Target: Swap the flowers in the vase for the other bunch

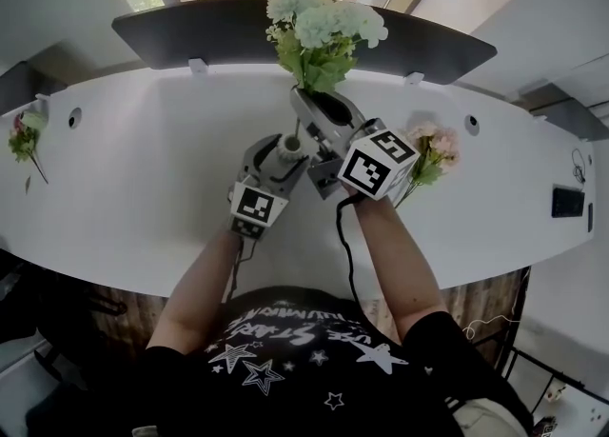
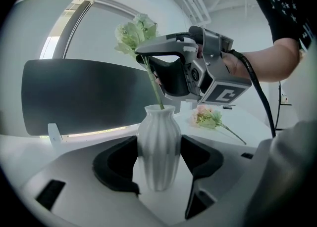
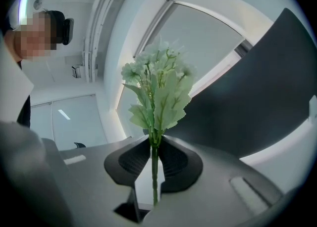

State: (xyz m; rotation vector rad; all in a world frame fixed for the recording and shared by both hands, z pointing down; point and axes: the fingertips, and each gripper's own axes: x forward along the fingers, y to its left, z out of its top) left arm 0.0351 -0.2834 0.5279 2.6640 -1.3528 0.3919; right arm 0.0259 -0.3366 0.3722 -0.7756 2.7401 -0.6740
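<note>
Two grippers share the job: the left gripper (image 1: pixel 285 151) clamps the white vase (image 2: pixel 158 147) on the table (image 1: pixel 143 159) to steady it, while the right gripper (image 3: pixel 154 159) pinches the green bunch (image 3: pixel 158 92) by its stem just above the vase, the stem's end inside the neck. Right of the vase lies the pink bunch (image 1: pixel 433 151), apparently next to go in.
</note>
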